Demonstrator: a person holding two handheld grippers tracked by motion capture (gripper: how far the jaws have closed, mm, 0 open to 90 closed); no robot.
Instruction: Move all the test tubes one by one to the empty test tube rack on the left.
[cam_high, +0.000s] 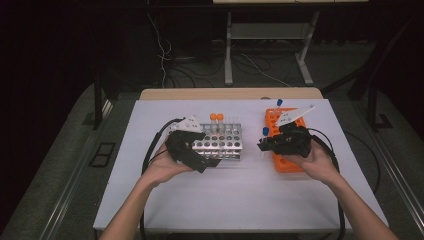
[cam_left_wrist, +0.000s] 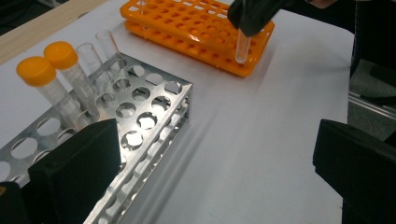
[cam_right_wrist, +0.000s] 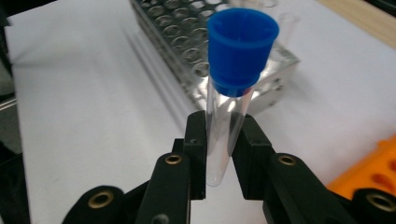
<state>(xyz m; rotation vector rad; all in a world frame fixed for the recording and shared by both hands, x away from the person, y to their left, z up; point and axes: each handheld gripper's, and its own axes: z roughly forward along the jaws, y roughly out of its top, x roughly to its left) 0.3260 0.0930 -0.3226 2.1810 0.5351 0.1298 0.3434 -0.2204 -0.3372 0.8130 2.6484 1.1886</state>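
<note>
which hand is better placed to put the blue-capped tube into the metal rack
Right. Its hand-held gripper is shut on the blue-capped tube, upright and between the orange rack and the metal rack. The left hand-held gripper is open, holds nothing and sits at the metal rack's front.

The metal rack (cam_left_wrist: 135, 116) lies on the white desk (cam_left_wrist: 261, 140), and the left gripper (cam_left_wrist: 210, 182) hovers at its near end, its black jaws standing wide apart with nothing between them. At the rack's far left stand two orange-capped tubes (cam_left_wrist: 51, 79), with two uncapped clear tubes (cam_left_wrist: 98, 51) just beyond them. Well beyond the rack sits the orange rack (cam_left_wrist: 187, 28). Above that one's near right corner the right gripper (cam_left_wrist: 254, 16) holds a clear tube (cam_left_wrist: 242, 46) upright.
</note>
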